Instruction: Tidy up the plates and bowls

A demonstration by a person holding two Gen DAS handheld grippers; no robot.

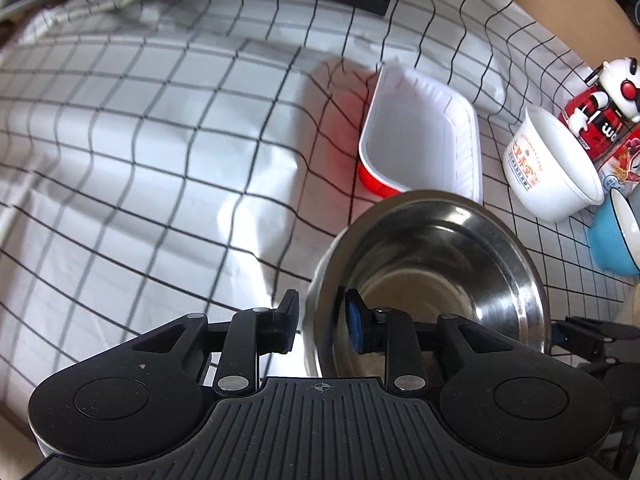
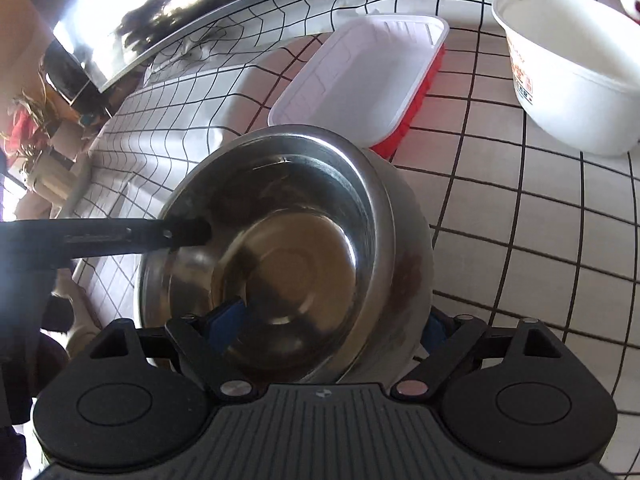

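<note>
My left gripper [image 1: 320, 326] and right gripper [image 2: 328, 326] both straddle the steel bowl's [image 1: 440, 248] rim, jaws loose. Just beyond: a red tray [image 1: 424, 148], then a white bowl [image 1: 552, 168], blue bowl [image 1: 608, 240].

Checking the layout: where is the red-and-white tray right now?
The red-and-white tray lies on the checked cloth, just beyond the steel bowl, left of the white printed bowl.

open checked cloth [image 1: 140, 152] left, red tray [image 1: 424, 148], white bowl [image 1: 552, 168], blue bowl [image 1: 612, 240] crowd right
</note>
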